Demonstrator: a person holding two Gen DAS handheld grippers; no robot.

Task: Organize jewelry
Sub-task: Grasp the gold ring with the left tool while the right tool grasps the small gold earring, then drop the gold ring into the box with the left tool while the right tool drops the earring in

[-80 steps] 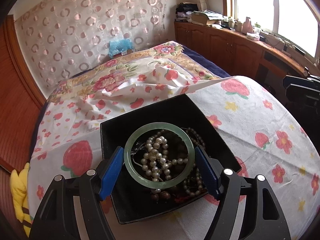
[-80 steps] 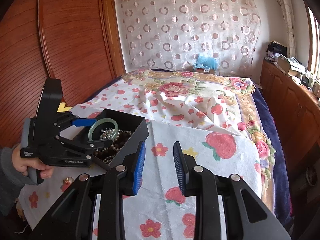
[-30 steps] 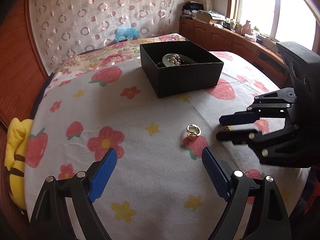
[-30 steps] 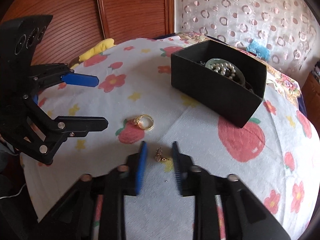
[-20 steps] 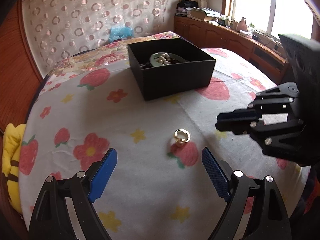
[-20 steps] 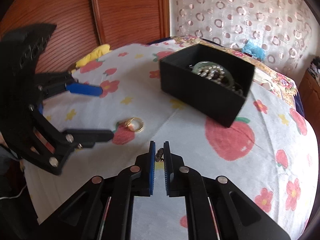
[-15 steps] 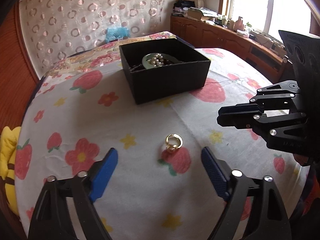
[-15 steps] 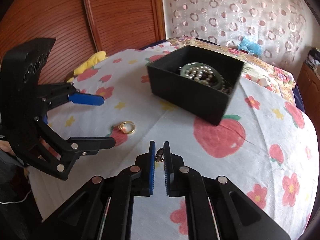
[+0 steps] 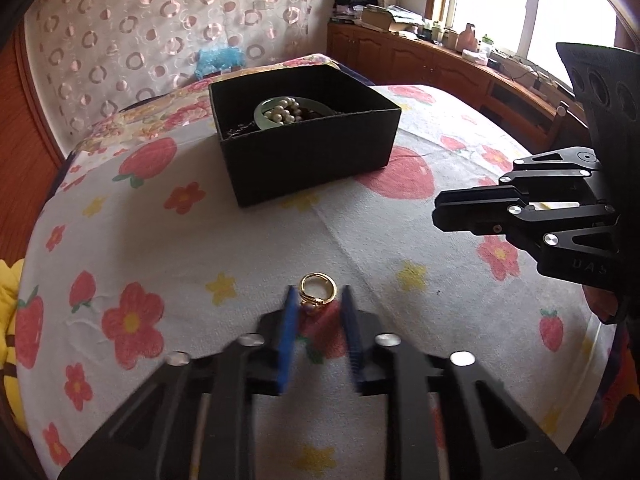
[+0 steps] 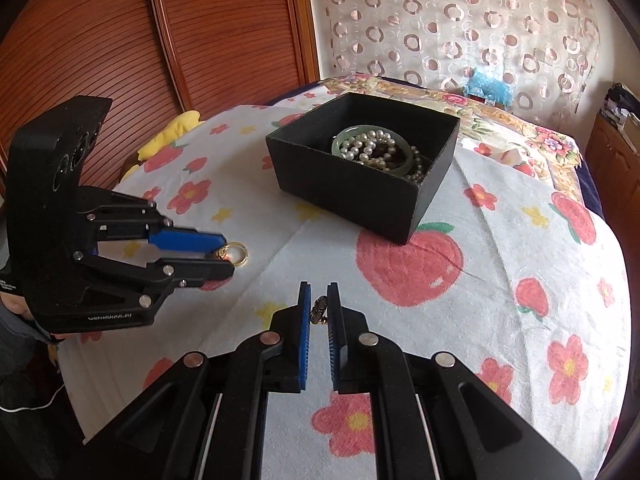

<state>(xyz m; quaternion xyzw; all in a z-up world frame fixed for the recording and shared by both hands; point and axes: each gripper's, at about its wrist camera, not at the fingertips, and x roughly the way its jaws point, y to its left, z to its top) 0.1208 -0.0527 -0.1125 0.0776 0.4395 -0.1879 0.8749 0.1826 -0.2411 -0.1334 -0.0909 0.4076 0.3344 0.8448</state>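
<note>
Now, you are working over a bed with a white cloth (image 9: 240, 248) printed with red flowers and strawberries. In your left view, a wooden wall sits at 9 o'clock, with a yellow soft toy (image 9: 8, 312) by the edge of the bed. A curtain (image 9: 140, 28) with round rings hangs at 11 o'clock. The black box (image 9: 312, 160) stands on the cloth at 12 o'clock. Inside it lie a green bangle (image 9: 262, 114) and white pearls (image 9: 284, 112). A long wooden cabinet (image 9: 420, 64) under a bright window runs from 1 to 2 o'clock, with small things piled on top.

Your left gripper (image 9: 318, 308) has just been closing, and its blue pads are now on both sides of the gold ring (image 9: 318, 290). The ring sits at the tips, low on the cloth, and the pads look like they pinch its lower part. In your right view you see the same ring (image 10: 234, 254) at 9 o'clock, caught at the tips of that gripper.

Your right gripper (image 10: 320, 312) is nearly closed and holds a small gold earring (image 10: 319, 310) between its pads, just above the cloth. In this view the box (image 10: 360, 188) is at 12 o'clock, well apart from both grippers, and brown wooden doors (image 10: 180, 40) fill 10 to 11 o'clock.
</note>
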